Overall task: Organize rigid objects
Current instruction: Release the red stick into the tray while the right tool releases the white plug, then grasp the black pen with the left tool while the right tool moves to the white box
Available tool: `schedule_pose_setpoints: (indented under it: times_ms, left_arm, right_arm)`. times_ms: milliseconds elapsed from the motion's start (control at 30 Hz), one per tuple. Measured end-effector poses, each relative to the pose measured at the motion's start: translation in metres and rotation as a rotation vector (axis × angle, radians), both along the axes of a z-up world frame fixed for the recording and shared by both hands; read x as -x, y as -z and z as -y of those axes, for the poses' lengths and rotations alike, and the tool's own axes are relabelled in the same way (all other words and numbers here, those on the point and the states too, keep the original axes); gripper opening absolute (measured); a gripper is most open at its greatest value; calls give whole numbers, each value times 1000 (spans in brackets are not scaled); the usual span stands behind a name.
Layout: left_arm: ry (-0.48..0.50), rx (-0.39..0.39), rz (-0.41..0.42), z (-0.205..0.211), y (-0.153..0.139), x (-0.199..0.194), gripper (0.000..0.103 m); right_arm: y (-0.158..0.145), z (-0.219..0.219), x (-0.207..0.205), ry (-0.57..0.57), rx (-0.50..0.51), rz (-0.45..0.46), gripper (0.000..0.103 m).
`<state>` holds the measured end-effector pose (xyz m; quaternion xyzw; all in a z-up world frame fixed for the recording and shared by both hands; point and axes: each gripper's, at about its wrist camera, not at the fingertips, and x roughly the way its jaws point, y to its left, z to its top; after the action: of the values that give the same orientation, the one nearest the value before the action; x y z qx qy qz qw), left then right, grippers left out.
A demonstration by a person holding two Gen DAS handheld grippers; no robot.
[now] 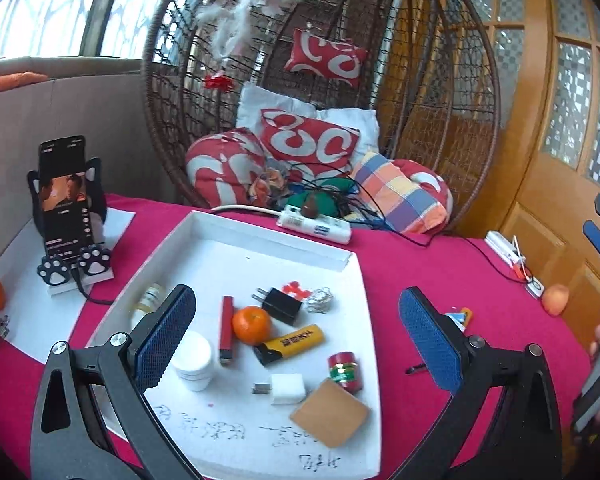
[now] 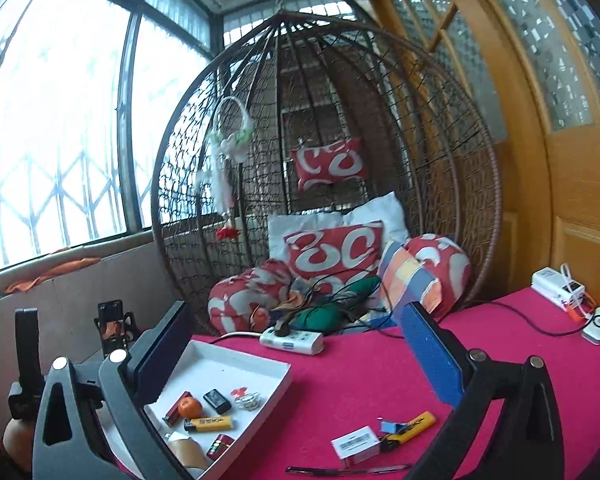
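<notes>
My left claw (image 1: 296, 336) and right claw (image 2: 296, 364) hang spread, empty, above the white tray (image 1: 352, 280); the light, stiff, slick yellow lighter (image 1: 290, 343) beside the tangerine (image 1: 251, 325) wants a mid-body pinch.

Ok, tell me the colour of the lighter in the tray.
Yellow with a black end; the lighter shows best in the left wrist view.

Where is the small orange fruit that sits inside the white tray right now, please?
In the left wrist view the orange lies near the middle of the white tray, between the red stick on its left and the black charger, just above the yellow lighter.
</notes>
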<state>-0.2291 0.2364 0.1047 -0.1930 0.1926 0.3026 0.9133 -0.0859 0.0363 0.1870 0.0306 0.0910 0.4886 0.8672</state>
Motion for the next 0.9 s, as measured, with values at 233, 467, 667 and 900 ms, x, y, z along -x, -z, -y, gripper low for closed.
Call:
schedule_pose_setpoints:
  times_ms: [233,467,667,900]
  left_arm:
    - [343,110,-108,62,26,-78,103]
    - [484,131,-326,106,74,-168,103]
    - [436,-20,-473,105,97,-212,103]
    - [626,66,-492,123,113,-207,102]
  right_arm:
    - [74,28,-75,84,190,-337,103]
    - [149,84,-126,282,233,-571,103]
    - [164,104,-133,275,188,-621,103]
    - [166,106,-136,238,160,-644,103]
